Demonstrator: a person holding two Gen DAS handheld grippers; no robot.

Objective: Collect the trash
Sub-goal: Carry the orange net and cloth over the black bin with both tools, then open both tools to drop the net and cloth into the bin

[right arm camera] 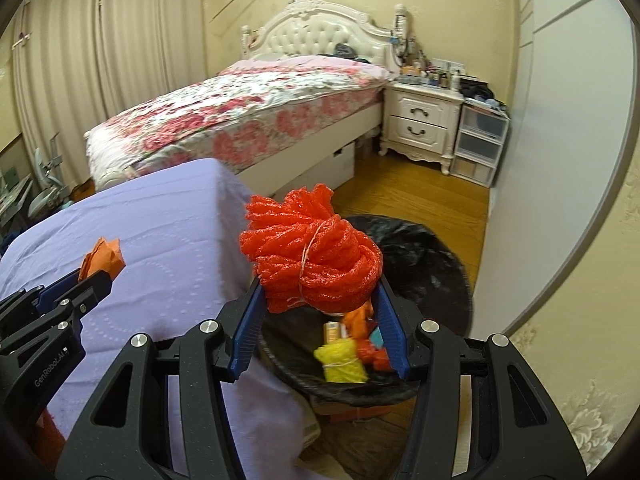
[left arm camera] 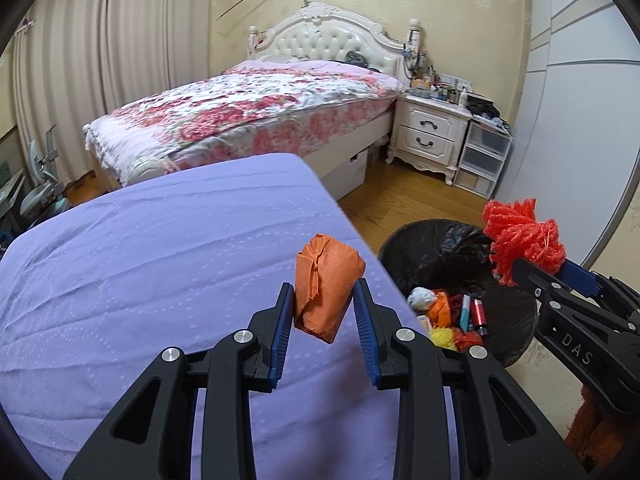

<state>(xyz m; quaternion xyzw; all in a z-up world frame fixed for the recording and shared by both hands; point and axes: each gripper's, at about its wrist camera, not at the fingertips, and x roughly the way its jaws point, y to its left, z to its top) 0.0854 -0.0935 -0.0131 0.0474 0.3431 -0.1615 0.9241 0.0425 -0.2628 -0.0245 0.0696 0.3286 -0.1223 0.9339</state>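
My left gripper (left arm camera: 323,294) is shut on a crumpled orange paper wad (left arm camera: 326,286) and holds it above the purple cover (left arm camera: 140,280). The wad also shows in the right wrist view (right arm camera: 105,257). My right gripper (right arm camera: 320,292) is shut on a bundle of red foam netting (right arm camera: 314,258) and holds it over the black-lined trash bin (right arm camera: 432,268). In the left wrist view the netting (left arm camera: 524,236) hangs over the bin (left arm camera: 424,248) at the right. The bin holds several pieces of trash: yellow and orange netting, small tubes, a white wad.
A bed with a floral quilt (left arm camera: 248,108) stands beyond the purple surface. A white nightstand (left arm camera: 430,132) with clutter and plastic drawers (left arm camera: 484,156) stand at the back right. A pale wardrobe (left arm camera: 580,100) runs along the right. The floor is wooden (left arm camera: 408,196).
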